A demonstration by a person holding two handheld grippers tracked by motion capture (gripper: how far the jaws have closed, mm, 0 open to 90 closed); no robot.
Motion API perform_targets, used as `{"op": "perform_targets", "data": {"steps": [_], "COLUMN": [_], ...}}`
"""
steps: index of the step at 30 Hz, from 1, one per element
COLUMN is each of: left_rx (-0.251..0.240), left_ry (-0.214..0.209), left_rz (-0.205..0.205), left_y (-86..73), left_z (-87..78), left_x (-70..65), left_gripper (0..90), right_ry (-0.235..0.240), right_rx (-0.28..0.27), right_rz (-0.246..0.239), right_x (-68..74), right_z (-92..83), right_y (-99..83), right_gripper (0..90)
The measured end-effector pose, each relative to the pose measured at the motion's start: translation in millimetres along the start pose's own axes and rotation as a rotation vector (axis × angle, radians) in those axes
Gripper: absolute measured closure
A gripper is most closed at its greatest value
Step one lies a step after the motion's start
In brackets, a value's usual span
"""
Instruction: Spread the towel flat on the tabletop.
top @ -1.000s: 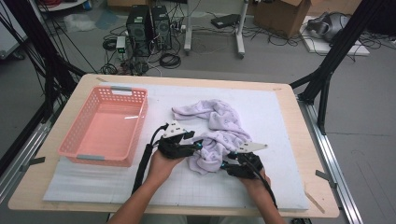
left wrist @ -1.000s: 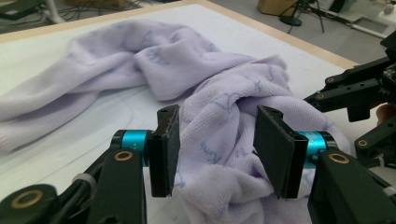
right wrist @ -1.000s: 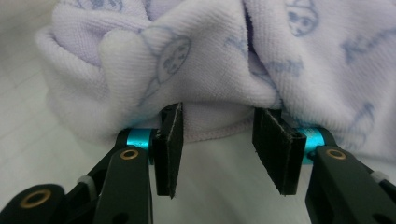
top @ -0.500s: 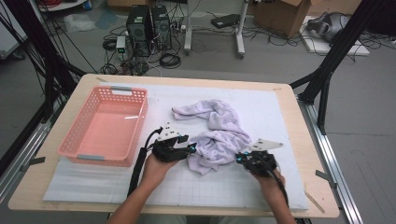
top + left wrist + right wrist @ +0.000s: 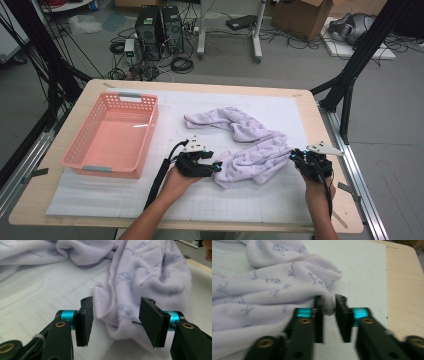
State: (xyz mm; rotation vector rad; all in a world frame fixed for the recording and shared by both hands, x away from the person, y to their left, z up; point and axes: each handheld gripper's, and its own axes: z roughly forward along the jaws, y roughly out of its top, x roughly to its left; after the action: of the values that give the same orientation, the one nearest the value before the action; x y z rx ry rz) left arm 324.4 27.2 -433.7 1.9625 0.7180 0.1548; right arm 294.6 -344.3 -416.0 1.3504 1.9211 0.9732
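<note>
The table (image 5: 65, 200) carries a white mat (image 5: 165, 200) with a pink basket (image 5: 80, 145) at 9 o'clock and a lilac garment (image 5: 250, 145) at centre, whose near corner lies between the just-widened, open jaws of the left gripper (image 5: 115, 321), while the right gripper (image 5: 329, 317), jaws reopening, lightly brackets a fold at 3 o'clock.
</note>
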Motion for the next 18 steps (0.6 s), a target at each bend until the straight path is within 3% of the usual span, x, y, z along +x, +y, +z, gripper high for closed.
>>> {"op": "perform_targets", "data": {"steps": [2, 5, 7, 9, 11, 14, 18], "left_rx": [0.018, 0.104, 0.119, 0.105, 0.081, 0.059, 0.019], "left_ry": [-0.02, -0.021, -0.015, -0.003, -0.011, -0.007, -0.007], "left_rz": [0.018, 0.076, 0.112, 0.107, 0.081, 0.082, 0.064], "left_y": [2.1, 3.2, 2.3, 2.8, 3.0, 3.6, 1.0], "left_z": [6.5, 17.6, 21.0, 20.2, 17.6, 11.6, 0.6], "left_x": [-4.8, -11.7, -14.5, -14.4, -13.1, -13.5, -13.8], "left_gripper": [45.3, 47.6, 64.8, 80.3, 82.8, 83.3, 83.6], "right_ry": [0.005, -0.007, -0.005, 0.031, 0.06, 0.119, 0.232], "right_rx": [-0.008, -0.006, -0.004, -0.009, -0.007, 0.004, 0.005], "right_rz": [0.003, 0.004, 0.013, 0.026, 0.009, -0.022, -0.063], "right_x": [0.8, -3.2, -8.1, -10.1, -5.1, 9.3, 34.0], "right_z": [-4.2, -15.1, -23.7, -31.2, -36.8, -39.1, -31.0], "right_y": [-6.4, -19.1, -25.3, -30.4, -34.8, -36.8, -31.9], "right_gripper": [65.7, 63.9, 63.6, 62.7, 60.8, 50.9, 43.9]}}
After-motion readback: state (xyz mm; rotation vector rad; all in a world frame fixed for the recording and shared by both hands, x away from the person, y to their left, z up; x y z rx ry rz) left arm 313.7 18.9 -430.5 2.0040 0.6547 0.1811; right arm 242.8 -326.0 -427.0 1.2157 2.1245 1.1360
